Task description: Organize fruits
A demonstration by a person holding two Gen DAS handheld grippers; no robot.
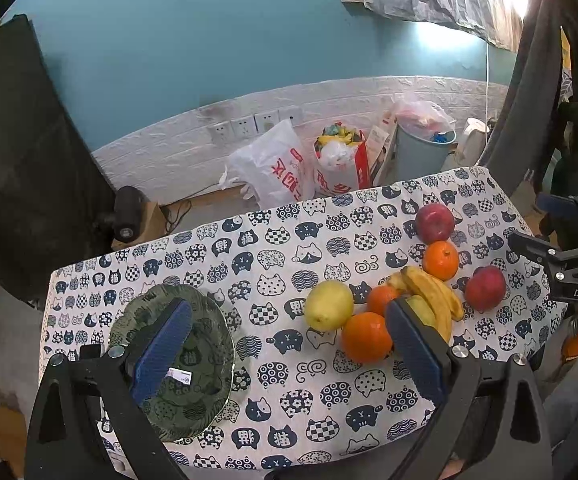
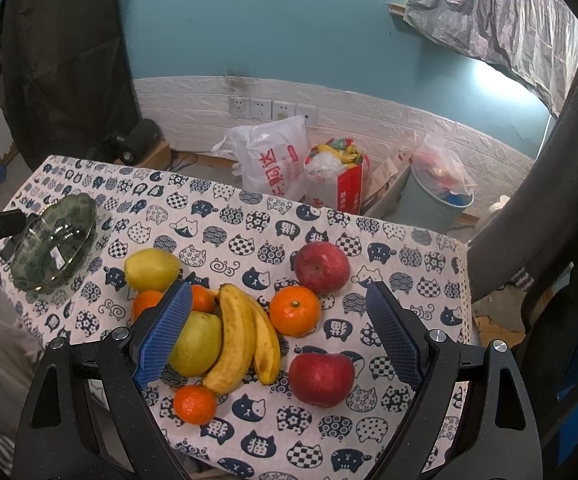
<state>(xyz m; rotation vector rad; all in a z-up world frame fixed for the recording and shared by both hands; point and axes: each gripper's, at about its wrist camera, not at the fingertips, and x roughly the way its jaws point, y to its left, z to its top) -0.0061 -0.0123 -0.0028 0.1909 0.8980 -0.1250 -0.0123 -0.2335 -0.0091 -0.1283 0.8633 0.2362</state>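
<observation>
Fruit lies loose on the cloth [image 2: 249, 216], all to the right of the empty green plate [image 2: 55, 236]. The right gripper [image 2: 279, 334], jaws spread wide and holding nothing, hovers over the bananas [image 2: 245, 340], whose long axis runs roughly along its fingers; a pear [image 2: 197, 344] touches their left side, apples [image 2: 321, 372] lie right. The left gripper [image 1: 289, 344], likewise spread and unladen, hangs between plate and fruit, so it is nearer the plate. Only the right view shows the small orange [image 2: 194, 404] nearest the camera.
</observation>
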